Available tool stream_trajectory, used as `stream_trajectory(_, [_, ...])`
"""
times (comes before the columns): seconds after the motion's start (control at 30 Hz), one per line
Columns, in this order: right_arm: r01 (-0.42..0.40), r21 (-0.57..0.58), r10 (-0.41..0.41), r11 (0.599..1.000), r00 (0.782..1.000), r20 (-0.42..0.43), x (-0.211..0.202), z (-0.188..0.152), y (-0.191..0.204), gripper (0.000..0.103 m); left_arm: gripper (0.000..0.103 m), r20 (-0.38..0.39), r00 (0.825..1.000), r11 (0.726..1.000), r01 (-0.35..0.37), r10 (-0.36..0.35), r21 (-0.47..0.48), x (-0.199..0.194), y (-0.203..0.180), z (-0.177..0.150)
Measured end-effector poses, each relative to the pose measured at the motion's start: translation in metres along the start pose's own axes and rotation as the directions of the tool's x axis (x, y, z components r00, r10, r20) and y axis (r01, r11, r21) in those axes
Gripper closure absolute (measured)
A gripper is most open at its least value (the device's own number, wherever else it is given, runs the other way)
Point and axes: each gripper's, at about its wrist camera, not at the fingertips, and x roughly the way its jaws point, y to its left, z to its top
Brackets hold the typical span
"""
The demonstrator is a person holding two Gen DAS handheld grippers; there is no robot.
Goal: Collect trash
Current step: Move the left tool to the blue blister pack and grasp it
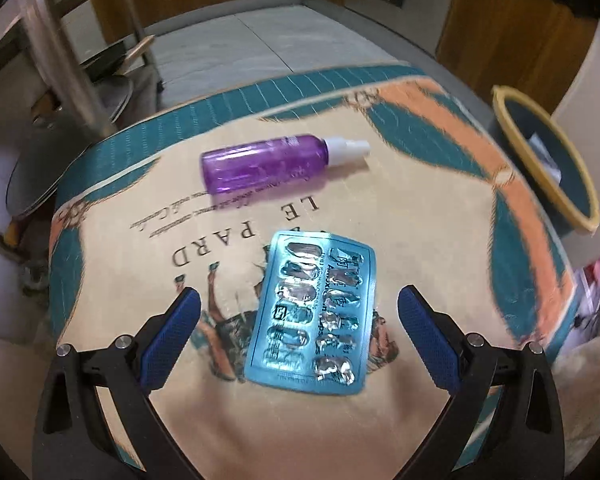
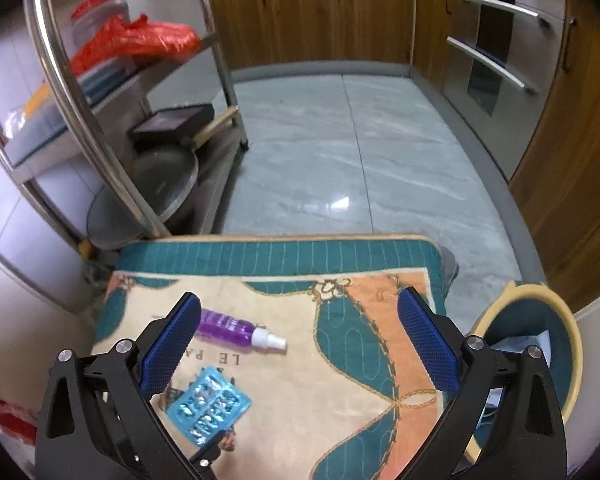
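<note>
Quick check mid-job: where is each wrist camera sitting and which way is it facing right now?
Left wrist: on the left tool, angled steeply down at the blister pack on the printed cloth; both open fingers show.
Right wrist: on the right tool, tilted down across the cloth toward floor and cabinets; open fingers show, plus the left tool's tip at bottom.
Shared: blister pack, purple spray bottle, yellow-rimmed bin.

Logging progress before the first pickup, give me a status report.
Left gripper open over blister pack. Right gripper open, empty. Purple spray bottle lying beyond. Bin beside mat, nothing blocking.
</note>
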Motion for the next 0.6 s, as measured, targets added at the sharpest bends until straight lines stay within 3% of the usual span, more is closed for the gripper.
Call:
stream_trajectory(0.2, [-0.002,0.061,0.005,0.998,0.998,-0.057,0.021,0.004,-0.014,0.005,0.006,-0.036,0.999,1.0,0.02,-0.02,0.017,0.015,-0.011,0.011])
stream_trajectory(0.37, [-0.053,0.161,0.067,0.986,0.994,-0.082,0.029,0.009,-0.021,0.005,0.006,-0.061,0.998,0.999,0.032,-0.03,0.039,0.023,-0.018,0.011])
stream_trajectory(0.6, [-0.054,0.117,0.065,0.992,0.994,-0.088,0.031,0.009,-0.007,0.005,0.006,-0.11,0.994,0.999,0.009,-0.004,0.042,0.036,-0.02,0.007])
